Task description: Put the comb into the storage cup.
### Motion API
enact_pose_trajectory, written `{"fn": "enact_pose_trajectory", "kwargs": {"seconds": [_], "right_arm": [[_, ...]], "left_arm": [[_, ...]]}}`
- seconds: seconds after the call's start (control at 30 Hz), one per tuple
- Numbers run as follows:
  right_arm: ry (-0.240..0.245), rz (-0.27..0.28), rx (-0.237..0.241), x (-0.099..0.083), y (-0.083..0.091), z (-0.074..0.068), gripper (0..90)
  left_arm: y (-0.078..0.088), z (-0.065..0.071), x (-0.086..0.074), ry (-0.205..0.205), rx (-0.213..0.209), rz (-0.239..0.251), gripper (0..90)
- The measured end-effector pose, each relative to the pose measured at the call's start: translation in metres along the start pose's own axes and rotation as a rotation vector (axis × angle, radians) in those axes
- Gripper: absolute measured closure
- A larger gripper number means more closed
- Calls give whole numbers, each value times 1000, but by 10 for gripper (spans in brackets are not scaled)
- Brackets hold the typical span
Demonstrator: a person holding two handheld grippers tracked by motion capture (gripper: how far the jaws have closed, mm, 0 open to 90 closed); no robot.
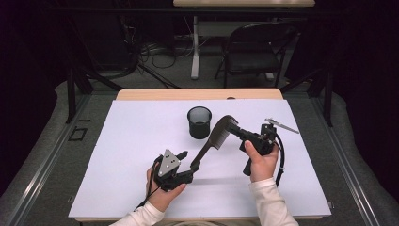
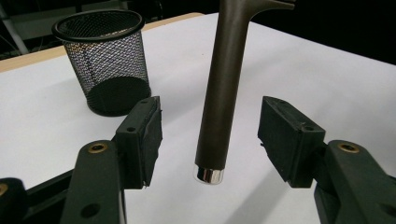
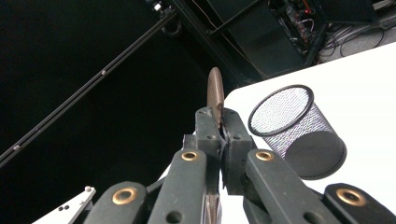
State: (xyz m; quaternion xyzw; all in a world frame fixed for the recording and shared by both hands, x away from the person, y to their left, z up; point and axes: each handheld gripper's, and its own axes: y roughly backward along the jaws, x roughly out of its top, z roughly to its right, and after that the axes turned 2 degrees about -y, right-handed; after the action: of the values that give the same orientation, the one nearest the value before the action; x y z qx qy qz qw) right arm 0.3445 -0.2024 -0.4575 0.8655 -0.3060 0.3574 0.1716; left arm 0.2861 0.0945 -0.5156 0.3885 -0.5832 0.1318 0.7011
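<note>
Table [image 1: 141, 141] roomy | comb [image 1: 214, 139] apart from cup [image 1: 199, 122], seemingly

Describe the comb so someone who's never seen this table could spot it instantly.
Start at the white sheet covering the table, then find the black mesh cup near its middle. Just right of the cup and nearer the person, the comb slants in the air between the two grippers, its toothed end clamped in the right gripper. It is the one long, dark brown piece with a round, silver-capped handle.
</note>
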Motion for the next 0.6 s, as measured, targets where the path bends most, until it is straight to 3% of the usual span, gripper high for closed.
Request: {"fn": "enact_pose_trajectory", "kwargs": {"seconds": [0.17,0.37,0.6], "right_arm": [[13,18,-14,3,4,0,883],[20,38,-23,5,8,0,883],[25,68,-31,9,13,1,883]], "left_arm": [[1,-4,2,23,-11,12,373],[1,-8,5,0,-22,33,373],[-6,-12,7,-31,-34,-21,369]]}}
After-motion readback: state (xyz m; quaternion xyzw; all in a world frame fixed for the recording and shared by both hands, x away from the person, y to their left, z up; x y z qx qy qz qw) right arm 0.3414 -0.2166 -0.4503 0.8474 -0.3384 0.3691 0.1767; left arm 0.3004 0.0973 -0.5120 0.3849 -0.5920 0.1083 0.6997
